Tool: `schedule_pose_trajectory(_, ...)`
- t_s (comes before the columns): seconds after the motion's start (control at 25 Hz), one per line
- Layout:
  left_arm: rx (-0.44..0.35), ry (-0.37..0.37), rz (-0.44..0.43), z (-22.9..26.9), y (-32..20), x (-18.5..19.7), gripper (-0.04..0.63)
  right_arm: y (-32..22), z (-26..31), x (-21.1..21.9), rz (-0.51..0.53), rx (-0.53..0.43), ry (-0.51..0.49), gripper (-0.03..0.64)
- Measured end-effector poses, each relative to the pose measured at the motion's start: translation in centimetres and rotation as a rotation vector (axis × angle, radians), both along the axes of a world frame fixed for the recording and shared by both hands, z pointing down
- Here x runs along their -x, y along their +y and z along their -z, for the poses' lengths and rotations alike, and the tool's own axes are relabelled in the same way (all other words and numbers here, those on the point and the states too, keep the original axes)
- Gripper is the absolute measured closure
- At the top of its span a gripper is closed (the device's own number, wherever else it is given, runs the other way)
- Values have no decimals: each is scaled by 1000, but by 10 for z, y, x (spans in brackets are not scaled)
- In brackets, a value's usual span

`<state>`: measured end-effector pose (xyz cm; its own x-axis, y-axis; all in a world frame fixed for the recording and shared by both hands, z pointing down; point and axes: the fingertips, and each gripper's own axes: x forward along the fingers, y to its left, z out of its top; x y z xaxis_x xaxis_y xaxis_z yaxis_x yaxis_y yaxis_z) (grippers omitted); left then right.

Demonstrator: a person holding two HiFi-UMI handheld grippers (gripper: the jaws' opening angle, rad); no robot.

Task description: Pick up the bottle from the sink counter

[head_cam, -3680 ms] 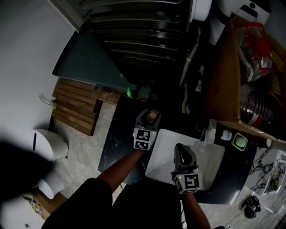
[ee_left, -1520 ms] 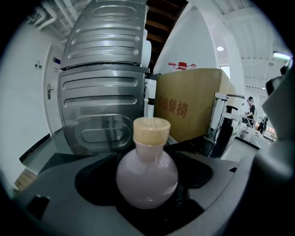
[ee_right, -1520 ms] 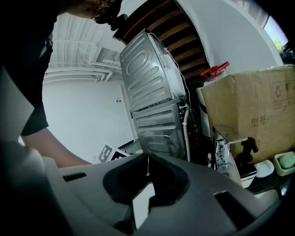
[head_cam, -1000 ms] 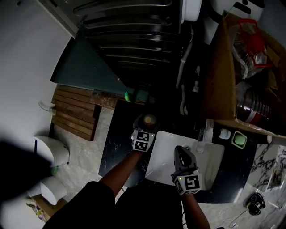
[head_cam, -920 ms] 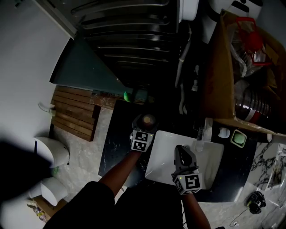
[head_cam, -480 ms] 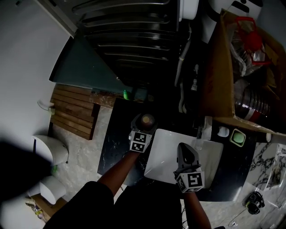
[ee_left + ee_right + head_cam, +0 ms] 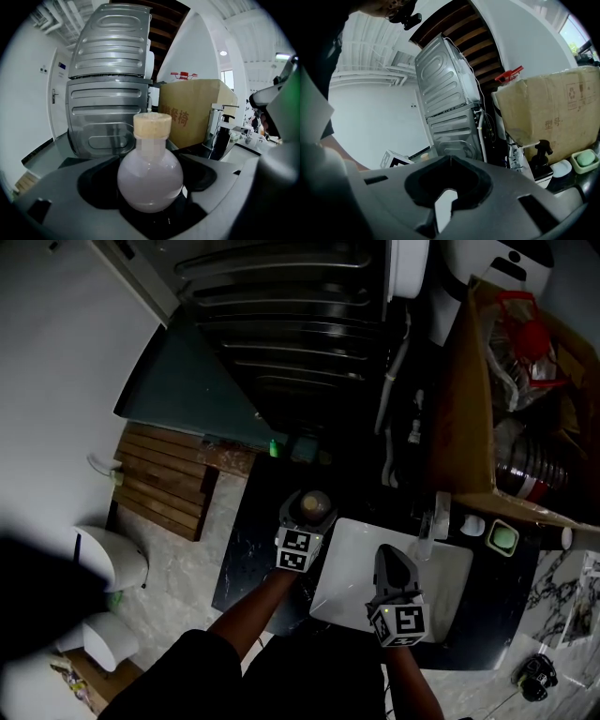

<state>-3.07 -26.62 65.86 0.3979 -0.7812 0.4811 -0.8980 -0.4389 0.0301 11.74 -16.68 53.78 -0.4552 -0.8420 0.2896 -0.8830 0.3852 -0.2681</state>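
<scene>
The bottle [image 7: 150, 180] is a round clear flask with a cork stopper [image 7: 152, 125]. My left gripper [image 7: 150, 161] is shut on its belly, and the flask stands upright between the jaws. In the head view the cork of the bottle [image 7: 316, 505] shows just ahead of the left gripper [image 7: 307, 516], over the black sink counter [image 7: 246, 545] left of the white sink [image 7: 450, 568]. My right gripper [image 7: 387, 554] hovers over the sink. In its own view the right gripper [image 7: 450, 161] has its jaws together with nothing between them.
A faucet [image 7: 429, 521] stands at the sink's back edge, with a green soap dish [image 7: 503, 538] to its right. A big cardboard box [image 7: 469, 409] sits behind them. A ribbed steel appliance [image 7: 281, 334] rises beyond the counter. Wooden slats [image 7: 159, 470] lie on the floor at the left.
My left gripper keeps its hold on the bottle at about the same place over the counter. The right gripper has hardly moved. The head view has shifted slightly.
</scene>
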Motion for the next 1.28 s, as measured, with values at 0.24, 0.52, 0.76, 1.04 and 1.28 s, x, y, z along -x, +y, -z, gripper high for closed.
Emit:
schedule_pose_trajectory(0.24,-21,-11,13,17,5,13,218,3,4,5,-5,-16,28,578)
schedule_pose_trajectory(0.52,-39,8,49,38,19,30,215,9,2,22,19,-33,67,578)
schedule_pose_trajectory(0.76,-58,41,57,66,42,37,215,16,14,36,13,-50,64,578)
schedule_pose_trajectory(1.04,-69,69,49,90,73,45,215,25,23,41,-29,-68,80,578)
schedule_pose_trajectory(1.28,-65,70,42,97,98,54,215,40,18,38,-75,-61,110,578)
